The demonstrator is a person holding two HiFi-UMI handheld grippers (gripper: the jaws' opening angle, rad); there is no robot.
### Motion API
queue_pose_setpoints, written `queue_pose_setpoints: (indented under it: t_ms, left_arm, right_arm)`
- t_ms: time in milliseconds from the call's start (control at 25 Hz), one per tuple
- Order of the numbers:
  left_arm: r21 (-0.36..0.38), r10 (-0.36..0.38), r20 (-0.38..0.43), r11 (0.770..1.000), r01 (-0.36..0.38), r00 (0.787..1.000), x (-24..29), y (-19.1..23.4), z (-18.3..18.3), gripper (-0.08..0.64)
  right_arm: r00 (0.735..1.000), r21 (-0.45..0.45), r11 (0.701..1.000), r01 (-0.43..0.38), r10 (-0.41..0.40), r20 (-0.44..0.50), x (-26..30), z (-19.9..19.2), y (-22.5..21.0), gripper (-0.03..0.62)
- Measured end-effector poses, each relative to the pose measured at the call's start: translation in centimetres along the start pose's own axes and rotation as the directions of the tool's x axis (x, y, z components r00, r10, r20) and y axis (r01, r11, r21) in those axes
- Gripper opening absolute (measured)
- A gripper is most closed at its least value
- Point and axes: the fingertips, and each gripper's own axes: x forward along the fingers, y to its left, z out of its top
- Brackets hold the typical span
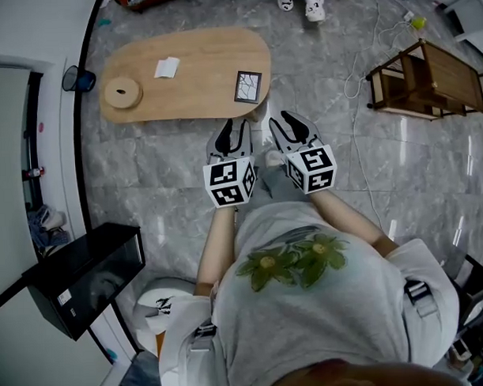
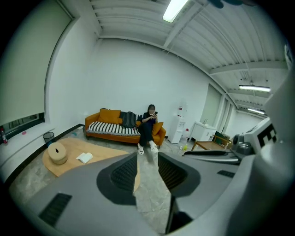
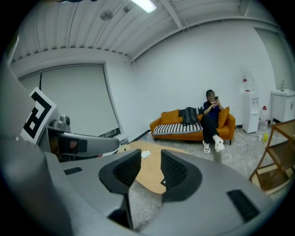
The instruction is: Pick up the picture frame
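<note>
1. Two grippers at the ready: the left gripper (image 1: 230,129) and right gripper (image 1: 290,123) hang side by side over the floor, both with jaws apart and nothing between them.
2. The frame (image 1: 248,86) lies flat near the table's (image 1: 198,79) closest end, just ahead of the grippers and untouched.
3. Both tools point toward that end, probably lined up for a reach; the gaping jaws suit a grasp not yet begun.
4. Only the head view shows the frame plainly, along with a round box (image 1: 122,93) and a paper (image 1: 167,67).
5. The gripper views add the room beyond: a sofa (image 2: 115,126) with a seated person (image 2: 148,126), and each jaw gap showing floor or table behind it.
</note>
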Motion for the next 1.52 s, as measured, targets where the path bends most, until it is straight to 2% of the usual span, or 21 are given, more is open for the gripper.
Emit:
queue_pose_setpoints:
  t_ms: [200,360,600,760,1040,1520]
  left_arm:
    - [0.004,0.015,-0.032,1.0,-0.015,0.999,2.3,1.2,-0.4,0.161]
    - [0.019,0.014,-0.069,1.0,-0.013,0.998,3.9,2.2,-0.7,0.177]
    - [0.035,-0.018,-0.138,0.999,0.023,0.99,7.8,4.3,-1.5,0.181]
    - [0.076,-0.058,-0.197,0.994,0.075,0.979,10.9,6.5,-1.5,0.181]
    - [0.086,-0.116,-0.257,0.986,0.142,0.959,15.6,9.6,-0.7,0.187]
    - [0.064,-0.184,-0.371,0.973,0.222,0.91,20.8,11.3,-4.7,0.195]
  right_arm:
    - [1.0,0.016,1.0,-0.003,0.004,-0.03,2.6,-0.2,-1.2,0.148]
    - [0.998,0.027,0.999,0.023,-0.022,-0.06,4.2,-0.6,-2.1,0.153]
    - [0.993,0.054,0.996,0.069,-0.063,-0.103,7.7,-1.7,-3.5,0.153]
    - [0.985,0.067,0.991,0.115,-0.105,-0.135,10.3,-2.2,-4.7,0.153]
    - [0.978,0.103,0.982,0.161,-0.144,-0.151,14.7,-2.4,-6.1,0.188]
    - [0.955,0.142,0.961,0.237,-0.204,-0.215,18.9,-5.8,-9.2,0.195]
